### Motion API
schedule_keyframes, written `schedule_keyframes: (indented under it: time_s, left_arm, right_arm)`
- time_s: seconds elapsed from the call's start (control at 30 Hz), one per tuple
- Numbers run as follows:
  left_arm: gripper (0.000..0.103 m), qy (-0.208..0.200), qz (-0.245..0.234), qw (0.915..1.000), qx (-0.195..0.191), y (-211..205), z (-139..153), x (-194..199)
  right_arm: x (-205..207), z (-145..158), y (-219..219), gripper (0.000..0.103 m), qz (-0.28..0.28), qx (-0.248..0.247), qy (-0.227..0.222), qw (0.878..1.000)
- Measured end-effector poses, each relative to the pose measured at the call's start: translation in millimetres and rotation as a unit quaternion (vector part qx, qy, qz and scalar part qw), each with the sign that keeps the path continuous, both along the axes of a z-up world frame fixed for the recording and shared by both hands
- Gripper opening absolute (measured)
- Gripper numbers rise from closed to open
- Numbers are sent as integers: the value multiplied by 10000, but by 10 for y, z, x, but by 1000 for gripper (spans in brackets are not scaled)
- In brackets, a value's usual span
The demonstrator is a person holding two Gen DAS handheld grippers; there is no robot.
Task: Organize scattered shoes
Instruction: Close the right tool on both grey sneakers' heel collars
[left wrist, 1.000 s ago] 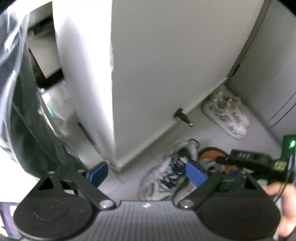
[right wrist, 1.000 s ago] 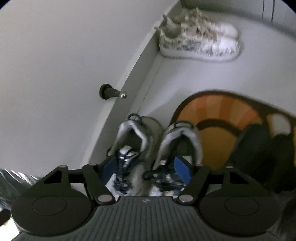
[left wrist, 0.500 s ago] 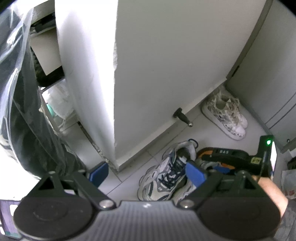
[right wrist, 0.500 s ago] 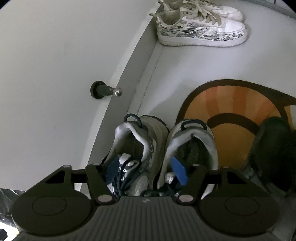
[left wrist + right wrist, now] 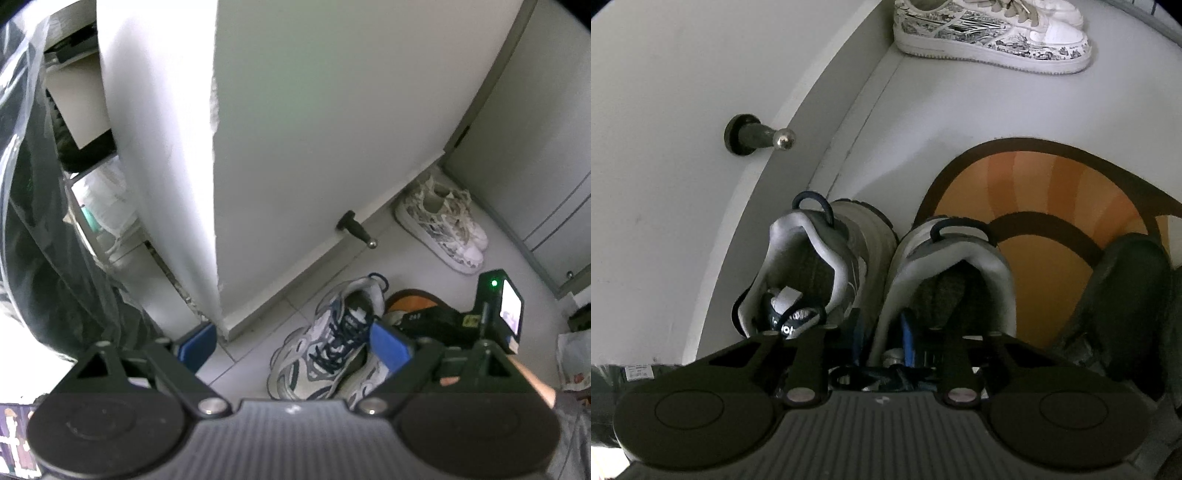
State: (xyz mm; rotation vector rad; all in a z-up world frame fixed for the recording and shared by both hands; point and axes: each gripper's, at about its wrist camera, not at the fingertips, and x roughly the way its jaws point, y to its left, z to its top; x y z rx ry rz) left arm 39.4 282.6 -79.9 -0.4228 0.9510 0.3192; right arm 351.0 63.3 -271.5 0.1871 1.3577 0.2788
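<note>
A pair of grey running shoes [image 5: 886, 266] with navy laces stands side by side on the floor [image 5: 960, 110] beside the white wall, heels toward a doorstop [image 5: 753, 138]; the right shoe's heel overlaps an orange mat [image 5: 1052, 199]. The right gripper [image 5: 882, 341] reaches down between them, its jaws closing on the two inner collars, blue pads pressing both. The left gripper [image 5: 291, 343] hangs above with jaws wide apart and holding nothing. A pair of white patterned sneakers [image 5: 990, 33] sits farther along the wall.

Pale floor [image 5: 960, 110] carries grey sneakers [image 5: 886, 266], patterned sneakers [image 5: 990, 40], orange mat [image 5: 1052, 192].
</note>
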Motion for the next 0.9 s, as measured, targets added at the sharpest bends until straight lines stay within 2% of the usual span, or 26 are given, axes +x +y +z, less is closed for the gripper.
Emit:
schedule_keyframes:
  time_s: [0.03, 0.07, 0.1, 0.17, 0.2, 0.5, 0.53, 0.57, 0.6, 0.73, 0.9]
  left_arm:
    - [92, 2, 16, 10000, -13, 7, -6, -2]
    - [92, 1, 36, 10000, -33, 15, -13, -9]
    - [92, 1, 52, 10000, -49, 23, -18, -11]
    - [92, 3, 74, 9999, -72, 38, -28, -13]
    - [92, 1, 85, 9999, -81, 46, -30, -16]
    - [92, -36, 172, 9998, -134, 107, -14, -77]
    - [92, -51, 179, 9997, -141, 112, -6, -87]
    - [92, -71, 183, 9997, -149, 116, 3, -99]
    - [92, -85, 181, 9997, -152, 116, 9, -107]
    - [92, -151, 178, 9996, -141, 122, 53, -152]
    - [92, -193, 201, 9995, -155, 135, 81, -176]
  right_arm:
    - [1, 4, -19, 33, -59, 68, 45, 9999]
    - [13, 9, -31, 45, -137, 175, 85, 9997]
    - [26, 16, -39, 51, -205, 321, 118, 9992]
    - [44, 18, 5, 69, -197, 450, 119, 9987]
    - [44, 10, 52, 71, -129, 411, 104, 9990]
    - [113, -102, 320, 72, -256, -287, 52, 9992]
    - [115, -111, 336, 69, -250, -362, 46, 9990]
    - [116, -140, 372, 59, -259, -544, 14, 9982]
    - [115, -167, 405, 57, -269, -710, -17, 9971]
    - [105, -235, 471, 57, -268, -906, -67, 9955]
    - [130, -319, 652, 60, -148, -1409, -77, 9899]
